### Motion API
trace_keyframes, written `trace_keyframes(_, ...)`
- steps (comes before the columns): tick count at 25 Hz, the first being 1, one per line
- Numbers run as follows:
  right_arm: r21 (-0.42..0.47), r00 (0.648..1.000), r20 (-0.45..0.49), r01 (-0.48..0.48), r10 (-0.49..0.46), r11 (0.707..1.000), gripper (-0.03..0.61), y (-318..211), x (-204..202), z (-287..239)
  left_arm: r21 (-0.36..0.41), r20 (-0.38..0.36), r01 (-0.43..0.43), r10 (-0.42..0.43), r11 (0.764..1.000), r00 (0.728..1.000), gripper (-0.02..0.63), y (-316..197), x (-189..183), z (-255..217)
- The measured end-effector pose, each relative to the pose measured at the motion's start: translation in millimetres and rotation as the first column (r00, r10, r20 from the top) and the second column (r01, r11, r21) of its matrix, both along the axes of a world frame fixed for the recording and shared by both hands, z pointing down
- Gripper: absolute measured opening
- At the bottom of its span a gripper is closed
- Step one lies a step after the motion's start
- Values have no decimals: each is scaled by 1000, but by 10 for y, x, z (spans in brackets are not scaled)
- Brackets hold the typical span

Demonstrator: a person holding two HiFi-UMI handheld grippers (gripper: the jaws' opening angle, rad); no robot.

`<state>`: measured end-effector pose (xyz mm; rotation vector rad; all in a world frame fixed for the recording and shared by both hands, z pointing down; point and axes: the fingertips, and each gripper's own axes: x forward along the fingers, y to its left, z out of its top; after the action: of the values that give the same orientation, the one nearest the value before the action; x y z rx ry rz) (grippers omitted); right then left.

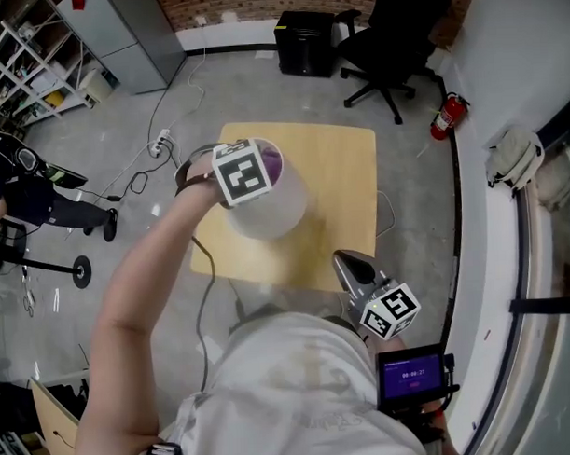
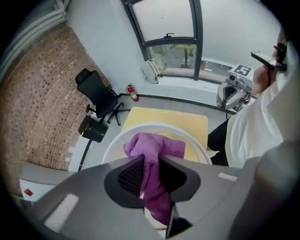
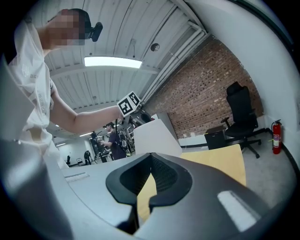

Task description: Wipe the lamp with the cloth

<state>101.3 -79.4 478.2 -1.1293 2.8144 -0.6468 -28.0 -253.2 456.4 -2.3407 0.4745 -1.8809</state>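
Wiping step: left tool (image 2: 151,161) grips the purple cloth (image 2: 157,147) over the lamp (image 1: 275,213) shade's top; right tool (image 3: 150,154) is closed and empty. Next move likely calls for pressing the cloth against the shade and sweeping round it.

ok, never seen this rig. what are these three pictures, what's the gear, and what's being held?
There is no robot here: a person holds a two-jaw gripper in each hand. The head view comes from a camera on the person's head, looking steeply down. The other two views come from a camera on each gripper, looking along its jaws. The marker cubes are part of the grippers. On the yellow table stands a white lamp; only its shade shows. The left gripper is clamped on a purple cloth, right over the shade's top rim. The right gripper is near the person's body, jaws together with nothing between them.
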Motion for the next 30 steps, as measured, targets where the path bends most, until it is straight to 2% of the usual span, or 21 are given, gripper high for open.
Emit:
trace_keyframes(3, 5, 1000, -1, -6, 6, 1000, 14, -12, 19, -20, 20, 26, 38, -38, 999, 999, 78, -47, -105, -36)
trace_keyframes(6, 2, 1000, -4, -5, 5, 1000, 14, -45, 40, -12, 31, 20, 58, -59, 998, 998, 78, -69, -159, -94)
trace_keyframes(12, -2, 1000, -5, 16, -16, 1000, 14, -49, -17, -16, -26, 101, 52, -49, 998, 994, 77, 100, -327, -48)
trace_keyframes(15, -2, 1000, -1, 28, -28, 1000, 14, -46, -61, -39, -75, 96, 16, -8, 997, 995, 77, 211, -277, -33)
trace_keyframes(17, -3, 999, 1, 32, -32, 999, 14, -47, -75, -32, -104, 62, -19, 26, 994, 998, 77, 279, -184, -43)
trace_keyframes(19, -6, 1000, 6, 28, -28, 1000, 14, -51, -74, -12, -102, 13, -31, 33, 994, 999, 77, 275, -97, -82)
trace_keyframes(24, -8, 1000, 11, 23, -23, 1000, 14, -39, -46, -7, 0, -104, 66, -66, 998, 992, 78, 75, -148, -323)
trace_keyframes(27, -8, 1000, 12, 21, -21, 1000, 14, -45, -14, 6, 27, -215, 141, -132, 990, 968, 78, 19, -205, -498)
trace_keyframes(30, -4, 999, 7, 35, -35, 999, 14, -15, -22, 17, 73, -319, 224, -190, 972, 929, 78, -6, -324, -716)
